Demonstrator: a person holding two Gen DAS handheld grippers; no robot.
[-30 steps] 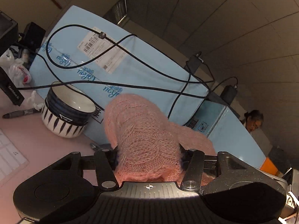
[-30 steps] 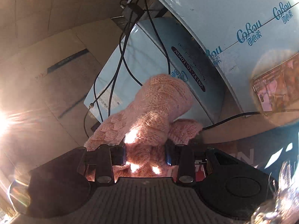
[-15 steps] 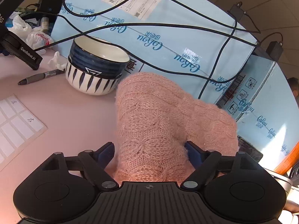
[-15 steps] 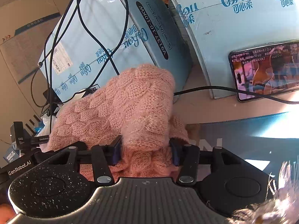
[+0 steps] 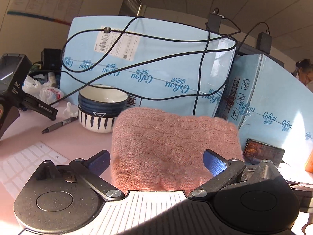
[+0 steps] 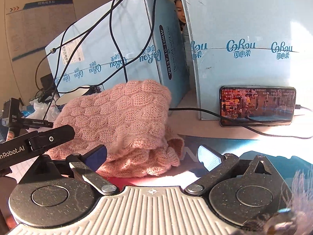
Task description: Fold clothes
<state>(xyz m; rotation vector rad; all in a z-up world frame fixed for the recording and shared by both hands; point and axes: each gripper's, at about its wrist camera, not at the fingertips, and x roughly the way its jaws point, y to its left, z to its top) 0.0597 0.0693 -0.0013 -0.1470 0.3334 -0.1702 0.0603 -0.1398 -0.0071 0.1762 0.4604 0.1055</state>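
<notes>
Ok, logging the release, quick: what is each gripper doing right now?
Left gripper: jaws opening, pink knit sweater between them, not gripped.
Right gripper: jaws opening, sweater edge between them, not gripped.

Your worktop [image 5: 64,143] was pale pink and sunlit, with hard glare bottom right in the left wrist view. Two light blue cartons [image 5: 156,64] stood along its back edge, printed with blue lettering; the larger carried a white shipping label [image 5: 117,43]. Black cables [image 5: 201,74] looped across the carton faces, running up to two dark adapters [image 5: 214,22] on top. Behind you had a beige wall [image 5: 45,2] with a coloured stripe and a faint printed sheet. The ceiling [image 5: 244,2] was panelled, in shadow. In the right wrist view a wall board [image 6: 39,19] with a blue band stood at left. Strong sun fell on the right carton [image 6: 254,29].
</notes>
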